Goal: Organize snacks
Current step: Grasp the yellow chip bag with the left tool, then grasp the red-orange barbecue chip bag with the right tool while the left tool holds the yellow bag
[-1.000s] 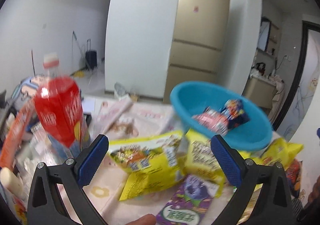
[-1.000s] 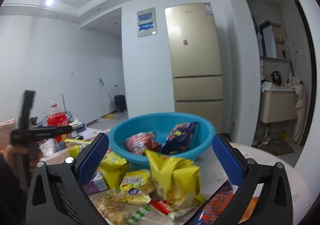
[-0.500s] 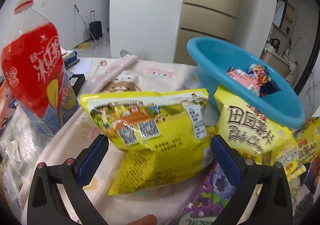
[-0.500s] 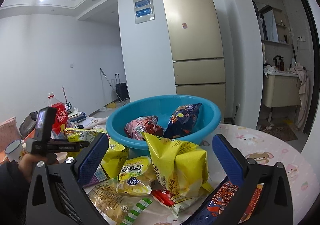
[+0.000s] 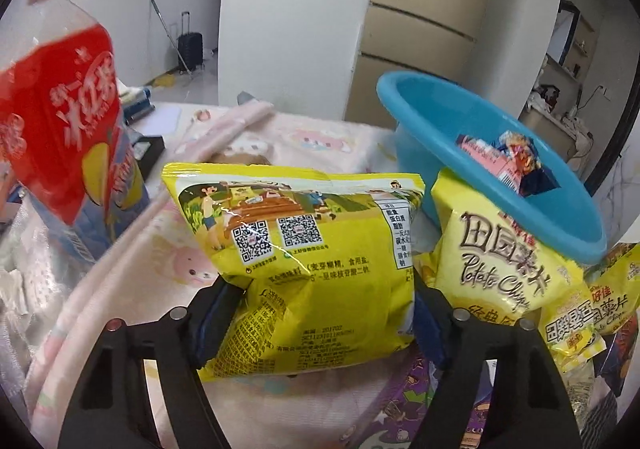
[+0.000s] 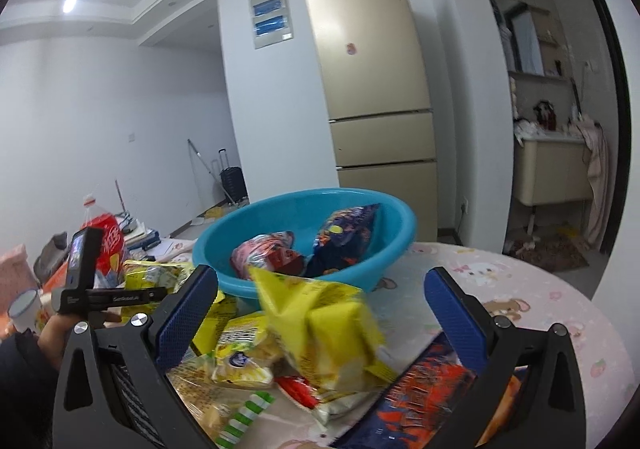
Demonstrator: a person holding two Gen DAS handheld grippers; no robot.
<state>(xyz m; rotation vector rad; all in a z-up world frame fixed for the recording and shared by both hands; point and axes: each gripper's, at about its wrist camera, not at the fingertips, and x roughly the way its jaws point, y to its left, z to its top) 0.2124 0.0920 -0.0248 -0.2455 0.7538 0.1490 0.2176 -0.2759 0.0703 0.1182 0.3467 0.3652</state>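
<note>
In the left wrist view my left gripper is shut on a yellow chip bag, its blue pads pressed into both sides of the lower half. A blue basin sits to the right, holding a pink snack pack and a dark blue one. In the right wrist view my right gripper is open and empty above a pile of snacks, with a yellow bag between its fingers. The blue basin lies just beyond it.
A red iced-tea bottle stands at the left. More yellow chip bags lean on the basin. A purple pack lies below my left gripper. An orange-blue pack and a green-striped bag lie near my right gripper. A pink cartoon tablecloth covers the table.
My left gripper moved forward and down onto the yellow chip bag and closed on it. My right gripper stayed open, drifting slightly closer over the snack pile.
</note>
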